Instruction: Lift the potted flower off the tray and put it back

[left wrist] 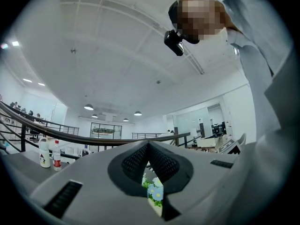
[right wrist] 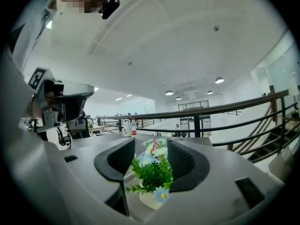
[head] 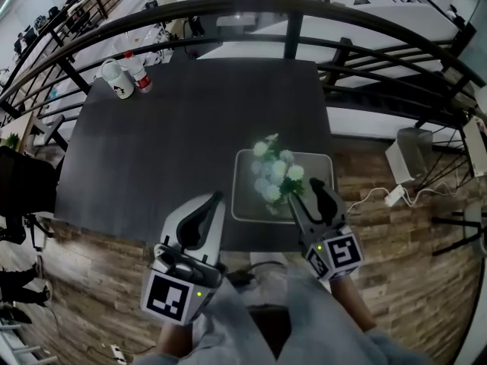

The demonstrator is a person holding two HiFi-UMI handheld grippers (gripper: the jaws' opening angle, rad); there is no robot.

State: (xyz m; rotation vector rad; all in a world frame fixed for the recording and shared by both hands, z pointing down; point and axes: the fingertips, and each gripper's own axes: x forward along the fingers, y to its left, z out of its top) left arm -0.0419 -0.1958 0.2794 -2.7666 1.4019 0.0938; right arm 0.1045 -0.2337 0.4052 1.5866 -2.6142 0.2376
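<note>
The potted flower (head: 272,177), pale blue and white blooms over green leaves in a white pot (right wrist: 149,201), stands on the grey square tray (head: 245,204) near the front right of the dark table (head: 190,143). My right gripper (head: 307,193) hovers at the tray's front right corner. Its jaws stand apart, and in the right gripper view the leaves (right wrist: 152,172) show in the gap between them, the pot lower down; I see no pad pressing on it. My left gripper (head: 216,199) floats left of the tray, its pads (left wrist: 136,161) meeting at the tips.
Two bottles, one white (head: 116,77) and one with a red label (head: 141,75), stand at the table's far left corner. A dark railing (head: 289,33) curves behind the table. A black chair (head: 23,185) is at the left, and a white box (head: 411,152) with cables lies on the wooden floor at the right.
</note>
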